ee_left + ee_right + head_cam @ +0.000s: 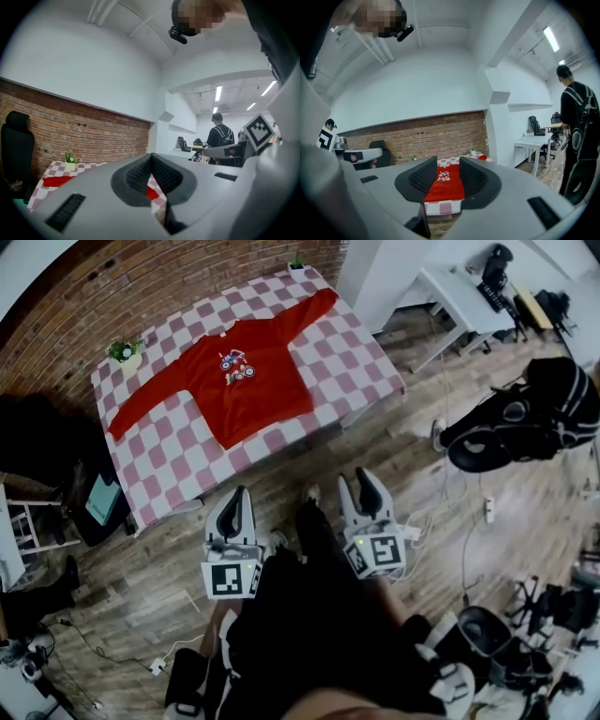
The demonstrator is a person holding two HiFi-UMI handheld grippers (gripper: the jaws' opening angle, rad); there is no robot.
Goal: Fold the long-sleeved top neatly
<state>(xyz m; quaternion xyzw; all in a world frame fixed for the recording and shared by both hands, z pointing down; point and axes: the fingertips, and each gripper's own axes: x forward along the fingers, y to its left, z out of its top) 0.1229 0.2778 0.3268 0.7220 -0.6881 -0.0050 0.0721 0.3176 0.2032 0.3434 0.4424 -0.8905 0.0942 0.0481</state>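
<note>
Checked tablecloth [178,460] bears flat red top [258,395]; left gripper [240,493] fingers [136,177] together, right gripper [356,482] fingers apart.

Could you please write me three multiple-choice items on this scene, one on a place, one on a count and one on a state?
1. Where is the red top?
A. spread on the checked table
B. on the floor
C. over a chair

2. How many potted plants stand on that table?
A. one
B. two
C. four

3. How do the jaws of the right gripper stand?
A. shut on a sleeve
B. apart and empty
C. pressed together

Answers: 1 A, it lies flat there with its sleeves out. 2 B, one stands at each of two corners. 3 B, the right gripper view shows a gap with only the distant table through it.
</note>
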